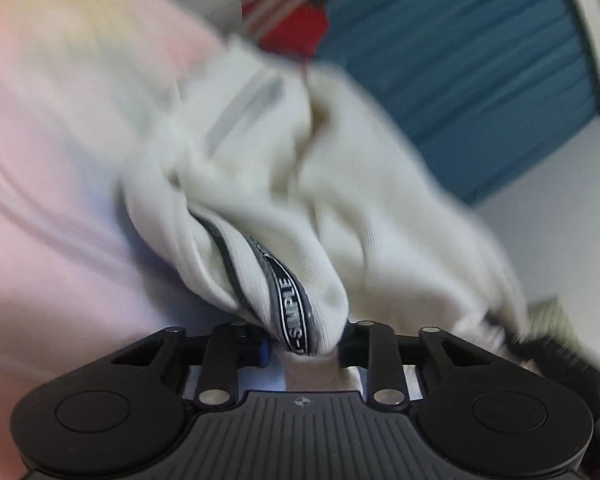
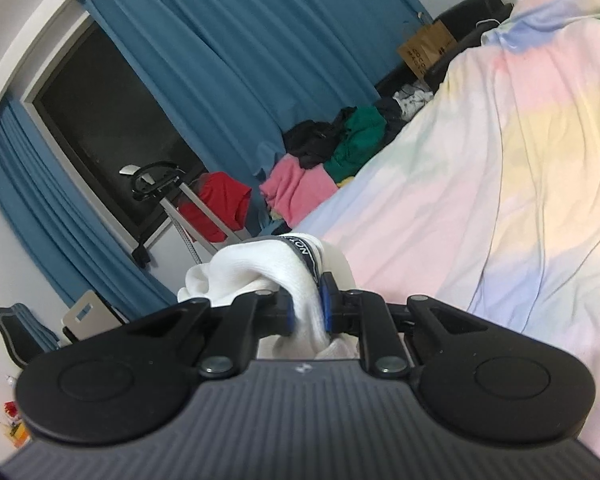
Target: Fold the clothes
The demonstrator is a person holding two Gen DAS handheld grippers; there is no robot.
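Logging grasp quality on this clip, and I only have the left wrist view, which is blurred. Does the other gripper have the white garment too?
Observer: Yes. In the right wrist view the right gripper is shut on the white garment, cloth bunched between its blue pads.
Operator: Is it pinching near the printed band, like the left gripper?
Observer: Yes, the grey lettered band runs just above its fingers.
Operator: What lies ahead of it?
Observer: A pastel bedspread to the right, with a pile of clothes, pink, green and black, at its far edge.
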